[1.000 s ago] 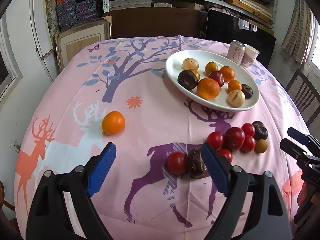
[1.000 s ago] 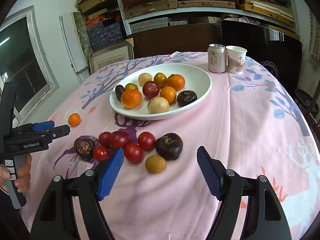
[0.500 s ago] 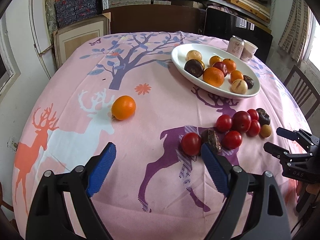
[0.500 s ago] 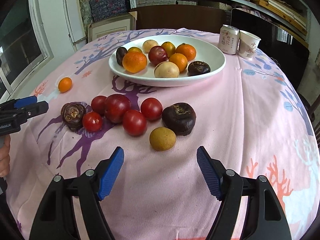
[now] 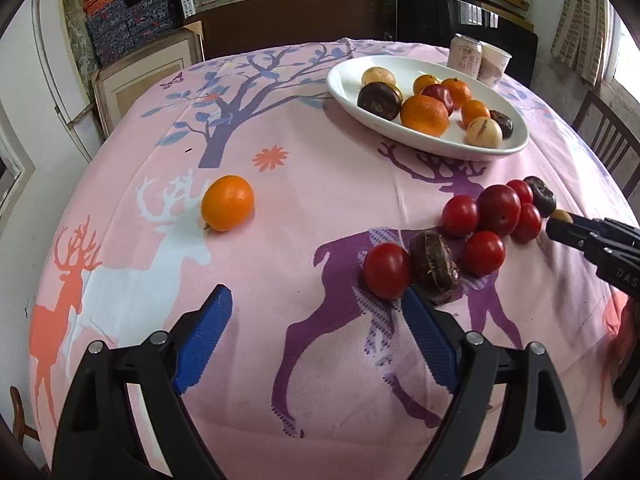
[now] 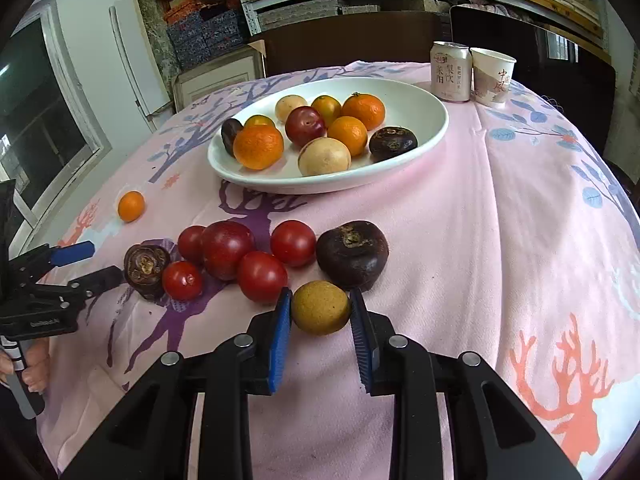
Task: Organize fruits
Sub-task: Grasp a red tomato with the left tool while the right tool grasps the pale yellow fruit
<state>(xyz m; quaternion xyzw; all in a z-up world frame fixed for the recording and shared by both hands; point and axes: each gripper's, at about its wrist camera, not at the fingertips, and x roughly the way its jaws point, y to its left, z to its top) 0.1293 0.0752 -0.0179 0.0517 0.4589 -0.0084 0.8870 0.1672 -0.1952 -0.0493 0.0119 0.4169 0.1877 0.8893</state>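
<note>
Right wrist view: right hand-held gripper (image 6: 320, 320) brackets yellow-brown fruit (image 6: 320, 307) near counter's front edge, pads beside it, contact unclear. Left hand-held gripper (image 5: 316, 340) spread wide, holding nothing. Next: squeeze, lift to white plate (image 6: 400, 178).

The tablecloth (image 6: 500, 208) was pink, printed with purple, white and coral deer and blue-leaved trees. The plate (image 6: 416, 120) was white. Red tomatoes (image 6: 262, 276) lay beside a yellow-brown fruit (image 6: 320, 307). Both grippers' fingers (image 6: 280, 336) wore blue pads.
</note>
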